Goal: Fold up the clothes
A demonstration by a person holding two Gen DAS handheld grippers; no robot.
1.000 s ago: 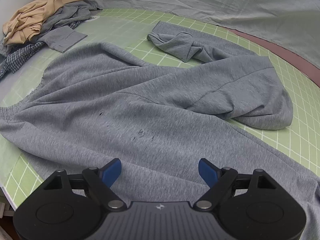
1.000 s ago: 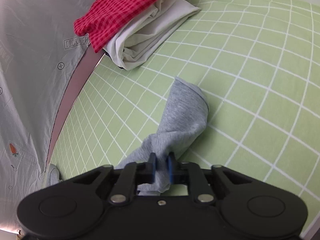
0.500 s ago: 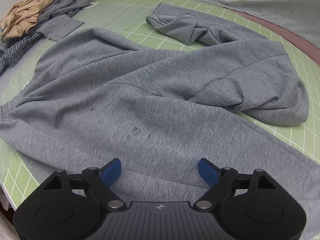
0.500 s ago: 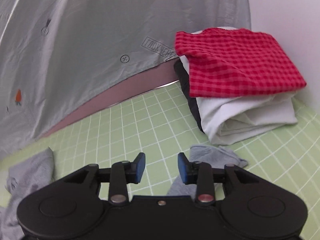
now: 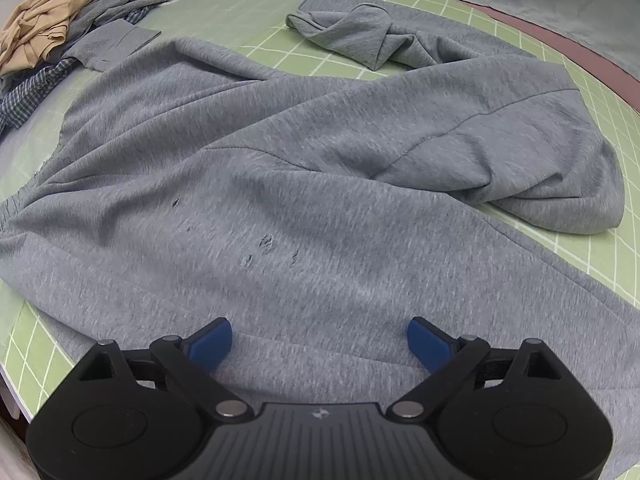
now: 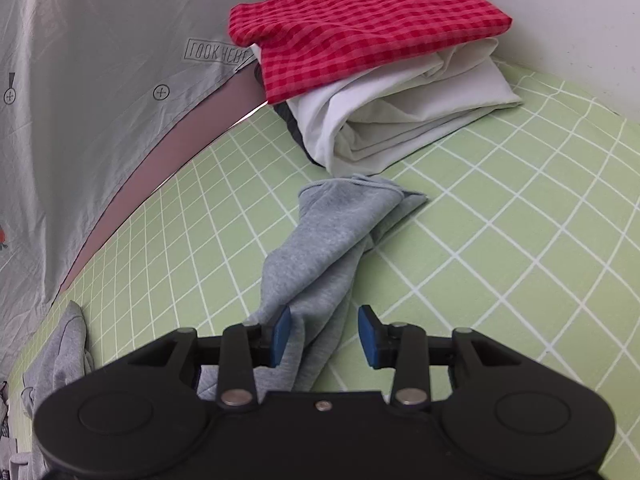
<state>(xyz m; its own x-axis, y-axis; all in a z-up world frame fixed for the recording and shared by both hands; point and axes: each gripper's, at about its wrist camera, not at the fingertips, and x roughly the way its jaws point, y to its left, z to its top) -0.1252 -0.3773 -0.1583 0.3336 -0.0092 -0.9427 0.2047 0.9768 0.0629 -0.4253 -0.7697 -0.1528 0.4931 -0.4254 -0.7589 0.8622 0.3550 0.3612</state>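
Note:
A large grey knit garment (image 5: 304, 184) lies spread and rumpled over the green gridded mat (image 5: 248, 24) in the left wrist view. My left gripper (image 5: 319, 342) hovers open just above its near part, blue pads wide apart, nothing held. One twisted grey sleeve (image 5: 360, 36) lies at the far side. In the right wrist view another grey sleeve end (image 6: 332, 240) stretches away over the mat (image 6: 520, 248). My right gripper (image 6: 325, 334) is open, its pads on either side of that sleeve; whether the cloth touches the pads is unclear.
A heap of tan, grey and blue-checked clothes (image 5: 52, 28) sits at the far left. A folded stack, red checked cloth (image 6: 360, 20) on white fabric (image 6: 400, 120), stands beyond the sleeve end. A grey printed sheet (image 6: 100, 60) and a pink strip border the mat.
My right gripper let go of the grey sleeve and opened; the sleeve now lies on the mat. The left gripper moved slightly forward over the garment, still open.

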